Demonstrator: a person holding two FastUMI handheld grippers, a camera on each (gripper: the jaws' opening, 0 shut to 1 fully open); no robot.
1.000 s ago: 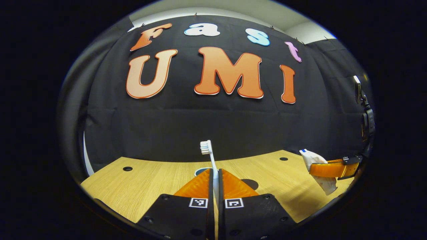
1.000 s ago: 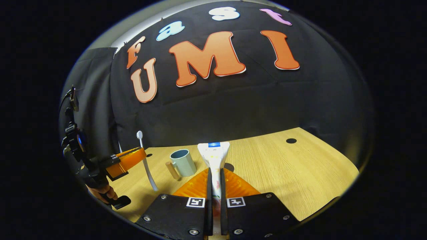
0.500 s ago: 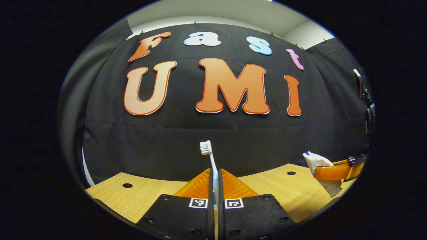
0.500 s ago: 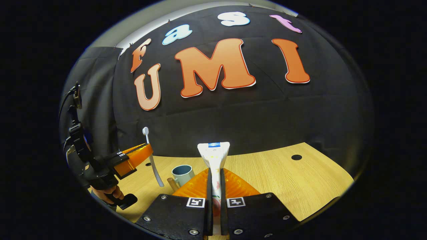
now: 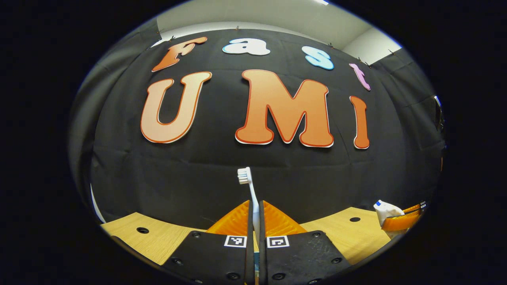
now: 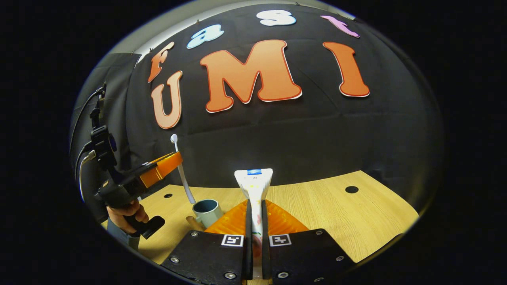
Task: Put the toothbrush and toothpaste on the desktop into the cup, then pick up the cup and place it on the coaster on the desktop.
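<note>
The white toothbrush [image 5: 249, 190] stands upright, bristles at the top, pinched between the orange fingers of the left gripper [image 5: 255, 215], which are closed tight on its handle. In the right gripper view that same brush [image 6: 182, 170] hangs with its lower end just above the open mouth of the grey-blue cup [image 6: 206, 210], held up off the desk by the left gripper [image 6: 168, 164], with a hand [image 6: 124, 213] wrapped round its black handle. The cup sits on the wooden desktop [image 6: 336, 221], a wooden handle sticking out at its left side. The toothpaste tube [image 6: 254, 190] rises flat end upward, blue band at its top, clamped between the two fingers of the right gripper [image 6: 255, 215]. In the left gripper view the tube [image 5: 386, 209] and the right gripper [image 5: 400, 221] sit low at the right edge, above the desktop [image 5: 150, 241].
</note>
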